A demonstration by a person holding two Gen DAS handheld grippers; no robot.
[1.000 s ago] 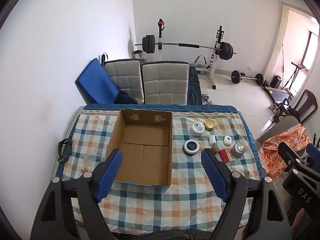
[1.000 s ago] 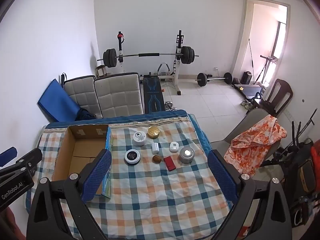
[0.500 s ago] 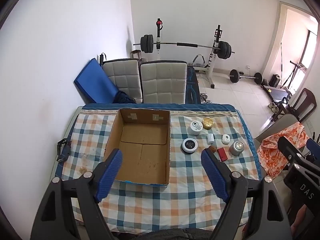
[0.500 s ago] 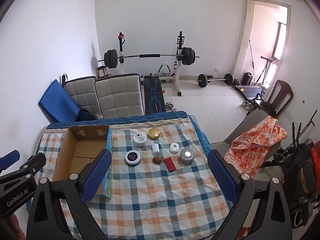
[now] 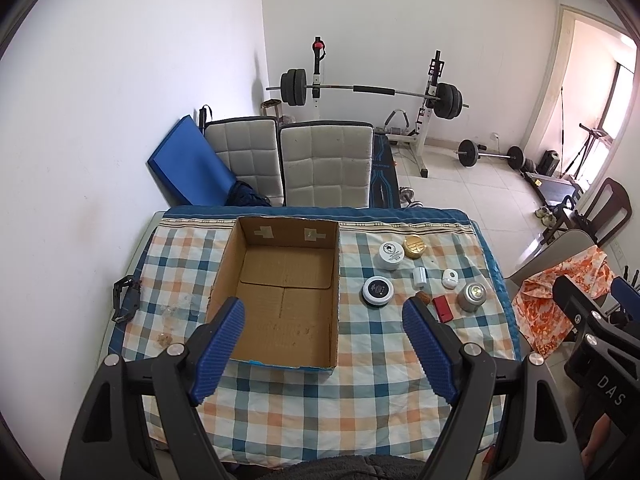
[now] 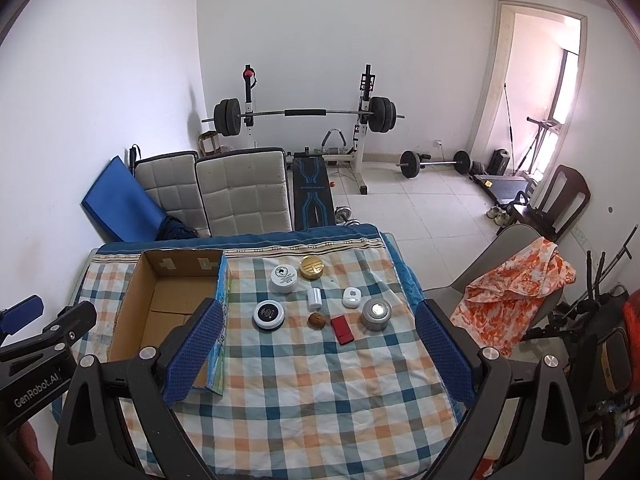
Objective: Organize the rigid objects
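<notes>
Legibly: "GenRobot.AI" – left gripper.

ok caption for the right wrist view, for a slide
Open right gripper above small containers beside an empty cardboard box.

Both views slightly higher, seemingly; left gripper and right gripper raised.

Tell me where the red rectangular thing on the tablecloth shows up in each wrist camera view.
Left wrist: red case right of centre, just beyond the right blue pad.
Right wrist: red case near centre, between the pads.
Shared landmark: silver tin sits immediately right of it.
</notes>
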